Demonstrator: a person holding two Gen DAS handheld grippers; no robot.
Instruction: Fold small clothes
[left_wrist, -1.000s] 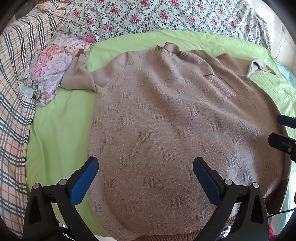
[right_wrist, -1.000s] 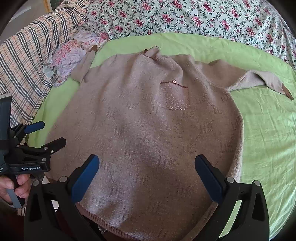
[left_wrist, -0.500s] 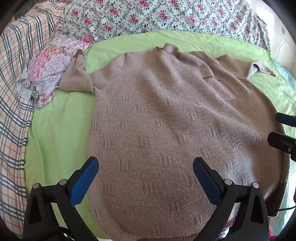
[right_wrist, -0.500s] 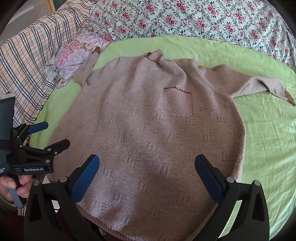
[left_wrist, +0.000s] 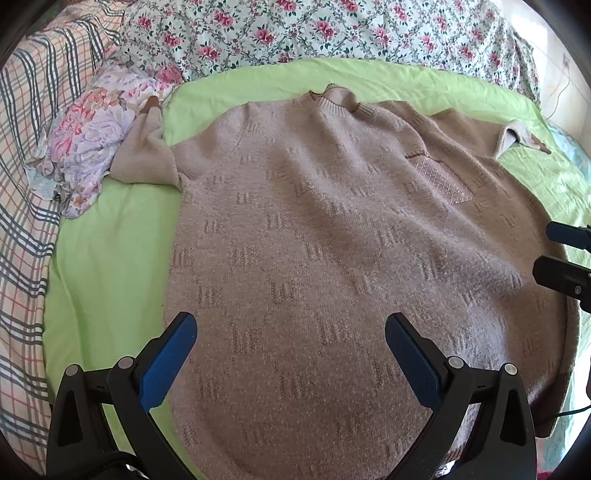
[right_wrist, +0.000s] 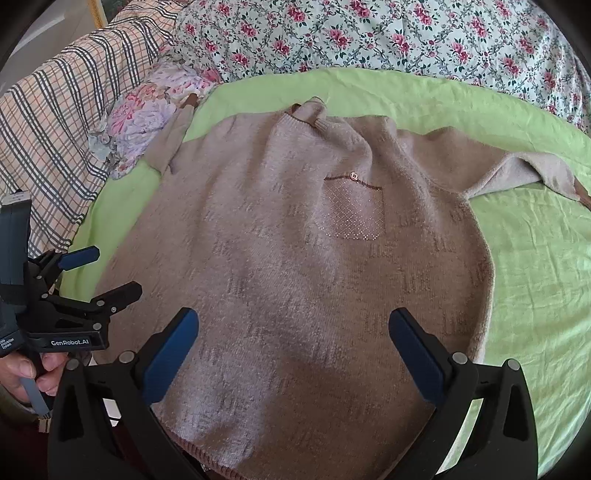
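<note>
Sweater (left_wrist: 332, 258) spread flat on green sheet (left_wrist: 110, 258).
Left gripper (left_wrist: 290, 343) and right gripper (right_wrist: 293, 343) both gape above its hem, grasping nothing.

A light green sheet (left_wrist: 110, 258) covers the bed in front of me, wrinkled toward the right of the frame. Across the top runs a white quilt with pink roses (right_wrist: 406, 33). A plaid blanket (left_wrist: 26, 184) fills the left edge, and beside it sits a crumpled floral cloth (left_wrist: 92, 140) in pink and lilac.
</note>
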